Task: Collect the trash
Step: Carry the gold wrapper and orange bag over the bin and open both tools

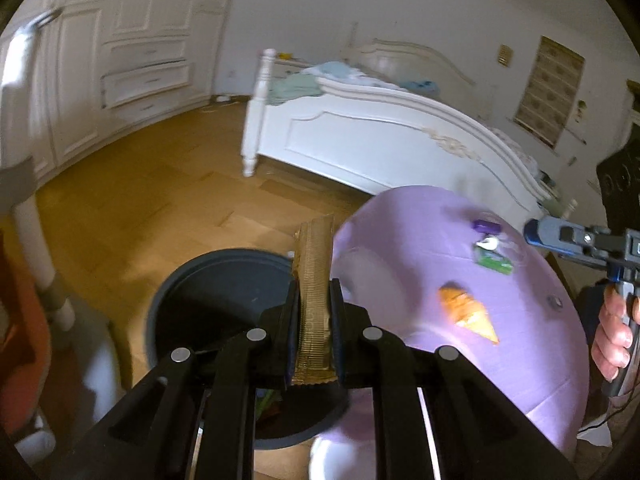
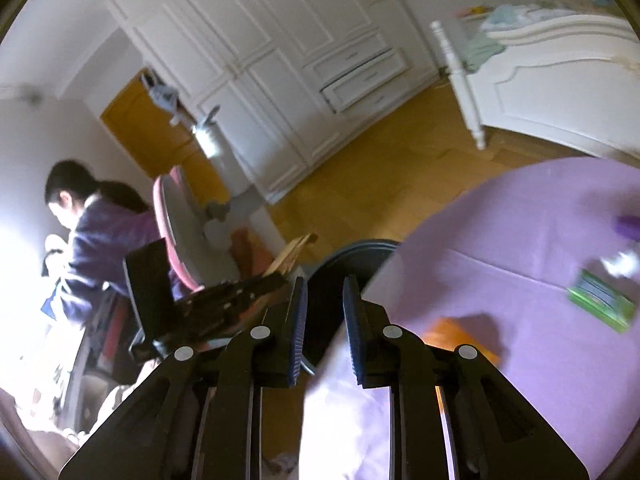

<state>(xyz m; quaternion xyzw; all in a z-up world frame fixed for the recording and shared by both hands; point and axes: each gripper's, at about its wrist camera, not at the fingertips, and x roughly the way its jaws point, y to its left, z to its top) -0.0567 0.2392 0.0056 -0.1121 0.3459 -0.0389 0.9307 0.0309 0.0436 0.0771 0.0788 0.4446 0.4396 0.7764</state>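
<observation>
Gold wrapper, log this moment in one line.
left tongs: shut on gold wrapper | above bin | right tongs: open, empty | table: trash left

A ridged gold wrapper sits between black gripper fingers above a dark grey bin; a lilac tablecloth carries an orange wrapper, a green packet and a purple scrap.

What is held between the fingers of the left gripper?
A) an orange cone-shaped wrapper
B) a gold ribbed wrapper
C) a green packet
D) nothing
B: in the left wrist view the left gripper has its fingers closed on the gold ribbed wrapper, above the dark round bin.
</observation>
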